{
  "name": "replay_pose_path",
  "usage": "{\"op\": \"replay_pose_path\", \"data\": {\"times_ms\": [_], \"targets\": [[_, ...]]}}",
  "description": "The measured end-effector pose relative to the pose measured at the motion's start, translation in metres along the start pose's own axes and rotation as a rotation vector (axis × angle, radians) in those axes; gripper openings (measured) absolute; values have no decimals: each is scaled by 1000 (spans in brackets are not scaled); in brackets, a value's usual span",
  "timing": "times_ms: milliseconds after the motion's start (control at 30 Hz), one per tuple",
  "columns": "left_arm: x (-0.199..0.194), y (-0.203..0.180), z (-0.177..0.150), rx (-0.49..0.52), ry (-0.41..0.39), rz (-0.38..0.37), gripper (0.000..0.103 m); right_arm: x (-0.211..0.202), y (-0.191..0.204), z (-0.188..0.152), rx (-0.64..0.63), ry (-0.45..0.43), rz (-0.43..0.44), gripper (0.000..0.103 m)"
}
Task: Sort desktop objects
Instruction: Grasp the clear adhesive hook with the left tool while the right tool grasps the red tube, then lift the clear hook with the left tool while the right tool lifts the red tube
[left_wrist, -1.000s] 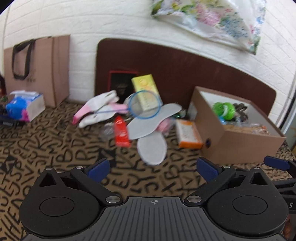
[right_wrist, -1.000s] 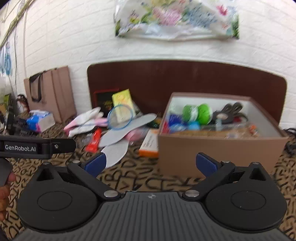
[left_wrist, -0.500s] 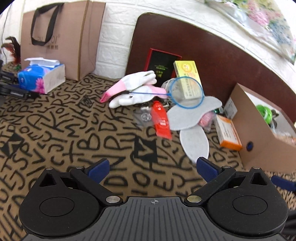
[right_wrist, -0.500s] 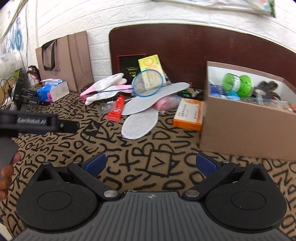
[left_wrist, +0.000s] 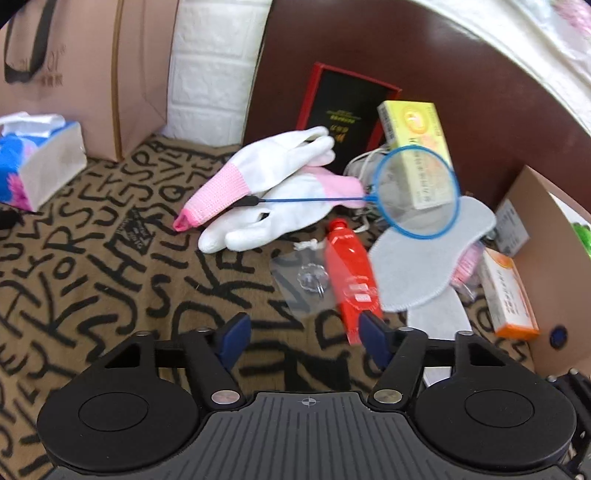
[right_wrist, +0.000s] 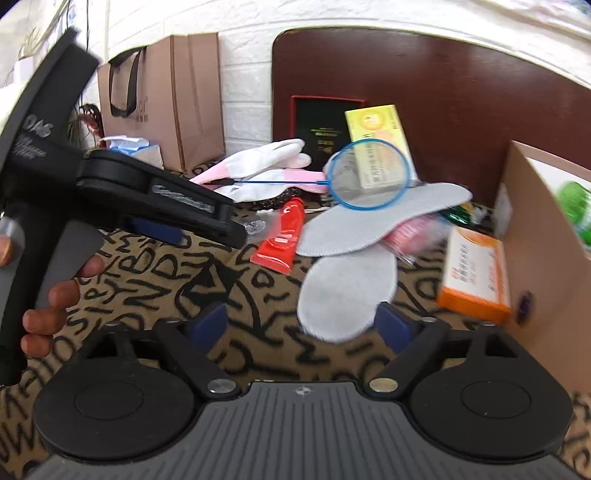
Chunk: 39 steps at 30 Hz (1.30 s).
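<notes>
- The left gripper (left_wrist: 301, 334) hangs over the letter-patterned desk (left_wrist: 110, 280); its jaws have just been closing partway, still apart and grasping nothing.
- Just ahead of its right fingertip (left_wrist: 371, 332) lies the red tube (left_wrist: 351, 273), with a clear plastic packet (left_wrist: 306, 280) touching the tube's left side.
- Further ahead, the white-and-pink gloves (left_wrist: 273, 188) lie under the handle of a small blue net (left_wrist: 417, 192).
- The right gripper (right_wrist: 301, 326) has likewise been narrowing, released, nothing between its jaws.
- A grey insole (right_wrist: 347, 291) lies just ahead of it, between the fingertips; a second insole (right_wrist: 376, 221) overlaps it beyond.
- To its right, an orange box (right_wrist: 474, 273) lies beside the cardboard box (right_wrist: 543, 258).
</notes>
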<state>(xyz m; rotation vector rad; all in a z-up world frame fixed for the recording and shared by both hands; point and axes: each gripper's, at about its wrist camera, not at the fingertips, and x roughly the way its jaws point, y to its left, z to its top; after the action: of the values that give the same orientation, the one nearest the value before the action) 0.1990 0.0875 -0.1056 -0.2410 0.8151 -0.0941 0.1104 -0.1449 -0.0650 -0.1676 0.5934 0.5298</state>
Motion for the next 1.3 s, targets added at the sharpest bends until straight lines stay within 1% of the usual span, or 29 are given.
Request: {"op": "replay_pose_path", "data": {"times_ms": [100,167,233,267,333,367,400,433,467,533,633,667,700,733,867,1033,1300], "targets": [[13,2,7,-14,9,-1,69,19,-1,8,3,1,18,77],[21,2,9,-1,15,9,64,31,-1,12,-3,1,23,74],[24,0,11,21,2,19,63,42,0,17,-11,4,31,70],[25,0,13,28,0,18,60,48,1,18,-16,10,33,69],[28,0,17,23,2,11,54,58,3,20,-25,12,36,63],[29,1,19,19,4,7,51,63,3,21,-24,12,35,62],[30,2,20,17,4,5,45,66,4,22,-20,14,35,61],[31,3,21,19,3,6,43,69,4,23,-15,12,36,61],[32,3,21,26,2,9,33,71,5,24,-11,8,38,61],[34,2,21,42,-2,15,28,76,6,26,-7,12,41,59],[33,4,20,49,-5,11,26,85,7,26,-12,14,34,59],[33,4,20,49,-6,13,23,86,7,27,-10,13,32,58],[32,5,20,49,-5,12,21,87,7,28,-9,11,32,47],[32,5,20,49,-3,8,20,87,7,28,-7,11,31,45],[26,7,17,50,7,-3,18,84,8,28,-15,16,22,43],[16,7,7,65,19,-5,17,74,8,24,-13,33,17,41],[-17,-1,-25,95,52,-42,16,34,12,7,-11,62,29,41]]}}
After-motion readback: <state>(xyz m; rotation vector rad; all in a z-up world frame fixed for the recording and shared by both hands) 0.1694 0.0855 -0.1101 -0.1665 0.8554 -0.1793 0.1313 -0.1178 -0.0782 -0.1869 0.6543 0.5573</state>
